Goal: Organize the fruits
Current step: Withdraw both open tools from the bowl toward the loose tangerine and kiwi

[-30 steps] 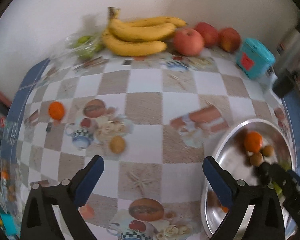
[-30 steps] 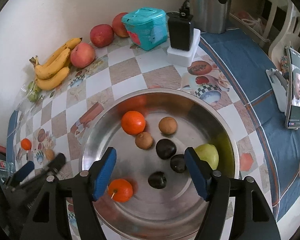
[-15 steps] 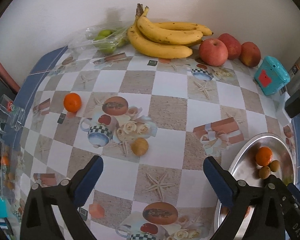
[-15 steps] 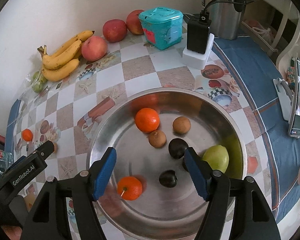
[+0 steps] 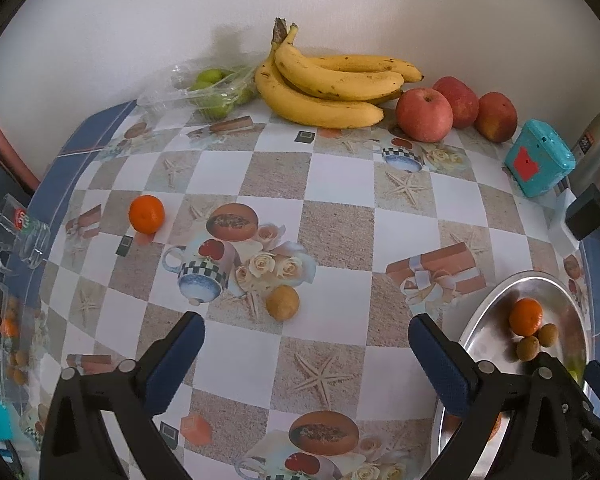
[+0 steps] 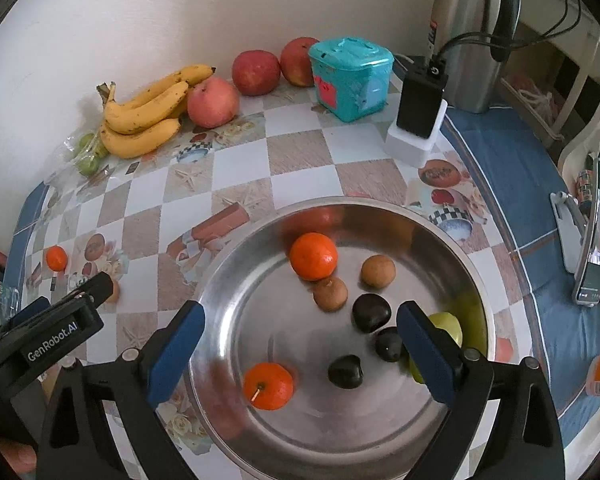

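Note:
A small brown fruit (image 5: 283, 302) and a tangerine (image 5: 146, 214) lie loose on the checked tablecloth. My left gripper (image 5: 306, 354) is open and empty, just short of the brown fruit. A steel bowl (image 6: 236, 300) holds two tangerines (image 6: 313, 256), brown fruits (image 6: 377, 271), dark fruits (image 6: 371, 313) and a green apple (image 6: 448, 326). My right gripper (image 6: 300, 350) is open and empty above the bowl. The bowl also shows in the left wrist view (image 5: 484, 320). Bananas (image 5: 332, 88) and three apples (image 5: 423, 114) lie by the wall.
A bag of green fruit (image 5: 214, 92) lies left of the bananas. A teal box (image 5: 539, 158), a black charger on a white base (image 6: 420, 120) and a steel flask (image 6: 472, 36) stand at the back right. A phone on a stand (image 6: 598, 240) is at the right edge.
My left gripper has swung left and drawn back from the bowl, bringing the loose brown fruit nearly between its fingers. My right gripper has shifted slightly over the bowl.

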Demonstrator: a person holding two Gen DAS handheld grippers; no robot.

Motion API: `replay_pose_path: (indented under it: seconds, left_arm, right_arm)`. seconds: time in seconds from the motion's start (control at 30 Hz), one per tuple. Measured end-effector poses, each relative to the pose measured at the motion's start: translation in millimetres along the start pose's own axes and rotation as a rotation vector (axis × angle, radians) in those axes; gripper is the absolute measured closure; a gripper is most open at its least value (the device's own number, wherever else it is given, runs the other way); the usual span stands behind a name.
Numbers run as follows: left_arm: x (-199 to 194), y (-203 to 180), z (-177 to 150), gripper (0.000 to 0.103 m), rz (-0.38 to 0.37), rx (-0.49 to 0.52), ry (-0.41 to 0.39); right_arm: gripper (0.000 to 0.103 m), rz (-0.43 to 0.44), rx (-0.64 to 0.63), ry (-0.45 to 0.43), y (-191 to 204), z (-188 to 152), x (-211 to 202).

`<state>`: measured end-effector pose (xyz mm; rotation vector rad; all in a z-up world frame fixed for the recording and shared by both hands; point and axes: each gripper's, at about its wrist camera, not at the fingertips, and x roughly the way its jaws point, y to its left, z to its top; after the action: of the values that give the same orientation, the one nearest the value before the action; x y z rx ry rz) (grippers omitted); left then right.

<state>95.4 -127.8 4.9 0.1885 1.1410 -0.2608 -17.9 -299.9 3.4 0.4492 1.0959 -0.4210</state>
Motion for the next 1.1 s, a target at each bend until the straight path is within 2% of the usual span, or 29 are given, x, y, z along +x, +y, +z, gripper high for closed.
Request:
replay_pose_path:
  seconds: [0.3, 0.73, 0.9, 1.1]
  left_arm:
    - [-3.3, 12.5, 4.2, 0.0, -0.012, 0.012, -0.004]
    - [-4.5, 60.1, 10.4, 0.0, 0.143, 0.067, -0.029]
    - [-5.3, 74.2, 11.1, 0.0, 0.299, 0.12, -0.055]
    - [-5.8, 91.6, 11.5, 0.0, 0.319, 0.119, -0.047]
  right_arm:
    - [0.006, 0.015, -0.01, 0.005, 5.3, -1.4, 3.5]
    - [0.006, 0.043, -0.118, 0.036, 35.9, -6.3, 7.5]
    - [0.006, 0.068, -0.138, 0.038, 49.6, -7.4, 6.8]
    - [0.006, 0.086, -0.181, 0.037, 68.2, -10.9, 6.0]
